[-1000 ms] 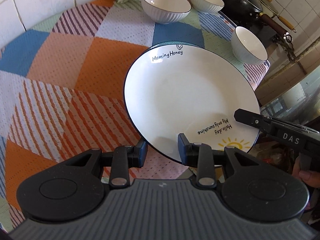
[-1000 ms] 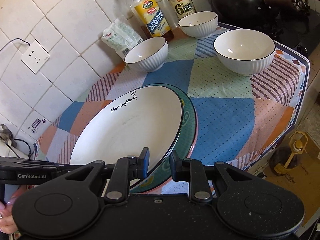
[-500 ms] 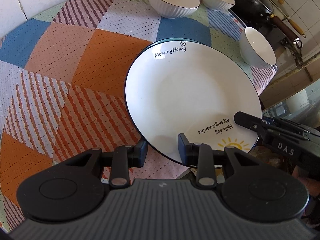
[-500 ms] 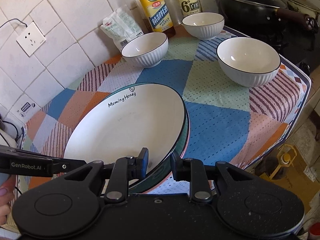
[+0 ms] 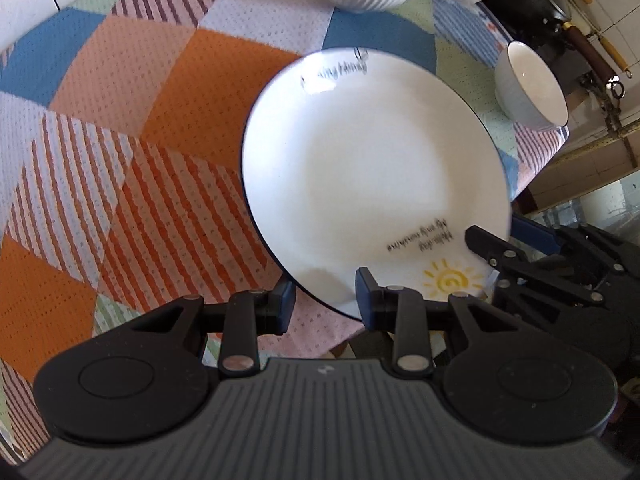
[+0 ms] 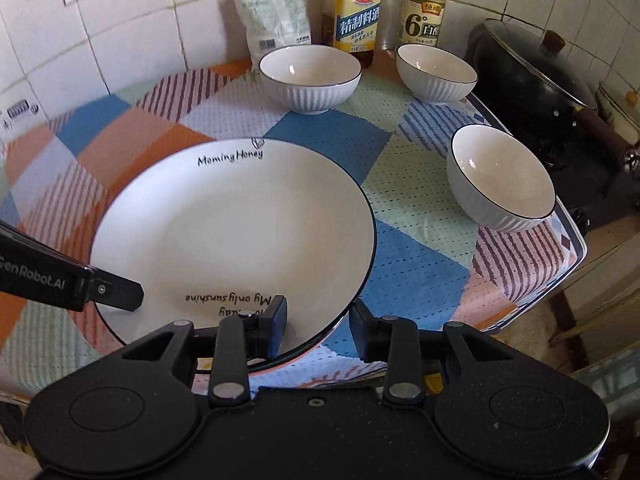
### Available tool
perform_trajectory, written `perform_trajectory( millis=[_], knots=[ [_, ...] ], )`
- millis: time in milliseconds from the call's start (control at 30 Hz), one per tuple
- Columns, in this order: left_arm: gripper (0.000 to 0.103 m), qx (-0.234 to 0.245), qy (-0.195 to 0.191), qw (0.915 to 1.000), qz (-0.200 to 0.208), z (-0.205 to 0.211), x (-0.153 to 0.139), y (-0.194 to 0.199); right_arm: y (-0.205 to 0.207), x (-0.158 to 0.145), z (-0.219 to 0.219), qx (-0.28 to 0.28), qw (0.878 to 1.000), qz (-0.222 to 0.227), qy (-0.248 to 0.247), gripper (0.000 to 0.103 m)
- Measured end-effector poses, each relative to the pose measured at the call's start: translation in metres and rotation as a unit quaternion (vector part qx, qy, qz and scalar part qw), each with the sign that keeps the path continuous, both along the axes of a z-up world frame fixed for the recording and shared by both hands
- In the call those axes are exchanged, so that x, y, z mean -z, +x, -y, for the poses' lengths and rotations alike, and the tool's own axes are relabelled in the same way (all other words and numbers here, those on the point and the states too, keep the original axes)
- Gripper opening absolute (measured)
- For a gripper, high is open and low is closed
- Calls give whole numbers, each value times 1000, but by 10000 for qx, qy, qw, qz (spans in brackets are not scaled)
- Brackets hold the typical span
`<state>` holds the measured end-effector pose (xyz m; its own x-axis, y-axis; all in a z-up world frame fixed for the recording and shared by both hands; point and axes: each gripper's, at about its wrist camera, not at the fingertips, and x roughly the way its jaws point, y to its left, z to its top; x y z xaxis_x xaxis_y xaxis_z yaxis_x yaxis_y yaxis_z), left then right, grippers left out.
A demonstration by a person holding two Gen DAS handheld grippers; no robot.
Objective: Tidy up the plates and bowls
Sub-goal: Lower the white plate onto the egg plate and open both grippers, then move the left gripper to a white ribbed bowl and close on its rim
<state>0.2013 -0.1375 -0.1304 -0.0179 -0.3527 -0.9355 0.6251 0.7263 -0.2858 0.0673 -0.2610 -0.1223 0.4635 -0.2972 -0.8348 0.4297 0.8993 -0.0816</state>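
A white plate (image 5: 372, 176) with a dark rim, "Morning Honey" lettering and a yellow sun lies near the table's front edge, on top of a second plate whose green and pink rim (image 6: 276, 362) shows beneath it. My left gripper (image 5: 325, 304) straddles the white plate's near rim, one finger above and one below, jaws a little apart. My right gripper (image 6: 318, 326) straddles the rim from the other side the same way. Three white ribbed bowls (image 6: 310, 78) (image 6: 437, 72) (image 6: 502, 182) stand upright at the back and right.
The table has a patchwork cloth (image 6: 412, 264); its edge drops off at the right (image 6: 568, 240). A black lidded wok (image 6: 532, 68) sits on the stove at the right. Two bottles (image 6: 356, 8) (image 6: 424, 8) and a white bag (image 6: 278, 12) stand against the tiled wall.
Both grippers and the white plate have come down and levelled; the plate now covers the lower plate almost fully. The right wrist view has swung to face the back wall.
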Motion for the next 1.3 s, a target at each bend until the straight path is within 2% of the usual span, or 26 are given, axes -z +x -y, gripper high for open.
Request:
perform_trajectory(
  millis=[167, 267, 333, 500, 900, 1000, 1067, 1100, 1133, 1233, 1300],
  knots=[
    [30, -70, 24, 10000, -58, 4, 3, -3, 4, 4, -14, -316, 9980, -181, -507, 39],
    [30, -124, 85, 9998, -156, 5, 1, -2, 2, 2, -11, -411, 9978, -136, -494, 40],
    [30, -142, 140, 9996, -218, 7, -1, -2, -3, -3, -8, -474, 9981, 33, -399, 40],
    [31, -128, 331, 9993, -66, 11, -11, -8, -21, -22, -1, -714, 9948, 692, -240, 41],
    [41, -342, -83, 9956, 868, 18, -79, -13, -41, -50, 18, -1146, 9767, 1802, -201, 53],
    [41, -353, -178, 9942, 995, 20, -90, -8, -38, -57, 22, -1238, 9737, 1901, -225, 54],
    [46, -378, -312, 9930, 1072, 21, -98, -3, -36, -62, 25, -1237, 9723, 1962, -291, 56],
    [47, -398, -334, 9924, 1113, 22, -101, -2, -34, -64, 28, -1226, 9718, 1992, -296, 65],
    [48, -396, -333, 9918, 1167, 23, -105, 0, -32, -66, 30, -1220, 9710, 2035, -300, 68],
    [52, -279, -350, 9886, 1439, 27, -117, 6, -23, -72, 35, -1237, 9697, 2077, -342, 68],
    [54, -215, -417, 9880, 1470, 30, -123, 13, -17, -76, 38, -1210, 9694, 2094, -427, 68]
  ],
)
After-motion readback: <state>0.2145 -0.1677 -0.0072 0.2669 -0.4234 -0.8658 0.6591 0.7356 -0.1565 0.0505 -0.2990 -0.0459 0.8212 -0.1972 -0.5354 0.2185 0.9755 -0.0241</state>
